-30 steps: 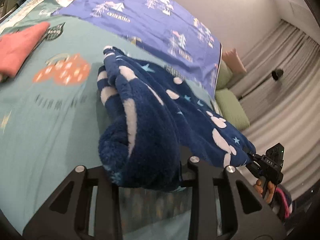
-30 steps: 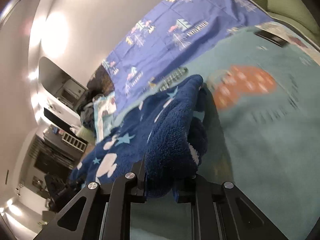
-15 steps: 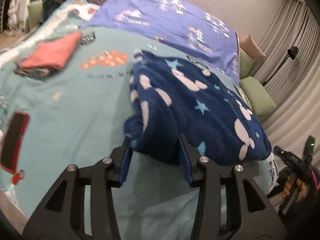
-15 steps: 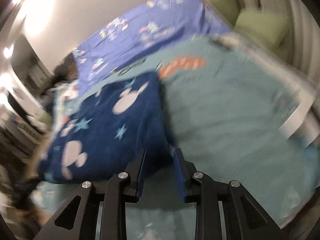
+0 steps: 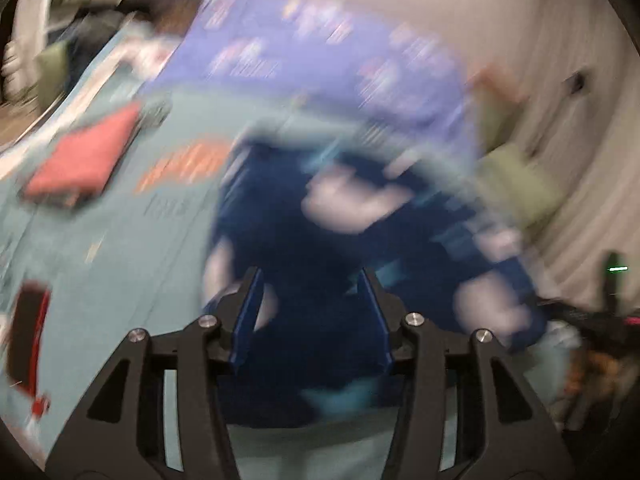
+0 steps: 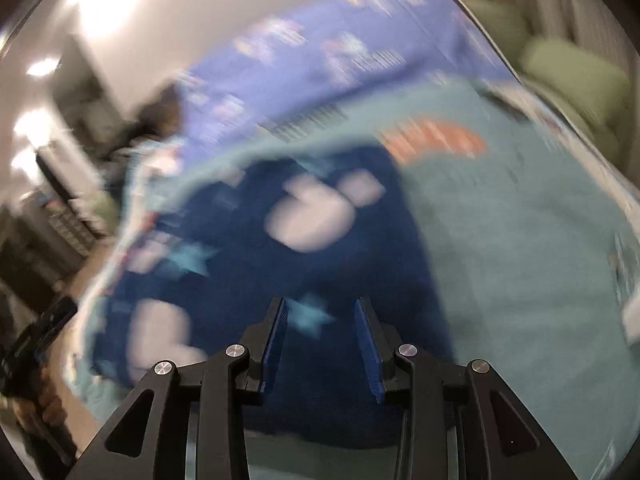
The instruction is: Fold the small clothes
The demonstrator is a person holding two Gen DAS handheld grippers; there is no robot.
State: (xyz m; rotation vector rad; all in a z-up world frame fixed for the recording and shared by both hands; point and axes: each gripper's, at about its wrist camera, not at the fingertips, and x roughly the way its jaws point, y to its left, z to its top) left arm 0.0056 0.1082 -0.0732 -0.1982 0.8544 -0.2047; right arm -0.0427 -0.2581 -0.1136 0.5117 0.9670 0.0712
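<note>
Both views are blurred by motion. A dark blue fleece garment (image 5: 280,220) with white patches and pale stars lies spread on the teal bedspread (image 5: 120,240). My left gripper (image 5: 311,280) hangs over its near edge. Its jaws are opening, with blue fleece lying between the fingers and not pinched. In the right wrist view the same garment (image 6: 360,264) fills the middle. My right gripper (image 6: 320,308) stands over it with its jaws opening. A pale star on the cloth shows in the gap between the blue pads (image 6: 276,332).
A folded pink cloth (image 5: 84,160) lies at the far left of the bed, and a red and black flat object (image 5: 26,328) sits near the left edge. A purple patterned sheet (image 5: 320,52) covers the far side. Green cushions (image 6: 572,76) and curtains stand to the right.
A second ago both grippers held up a bunched fold of the blue garment. It now lies flat on the bed, and both pairs of jaws have spread and let go.
</note>
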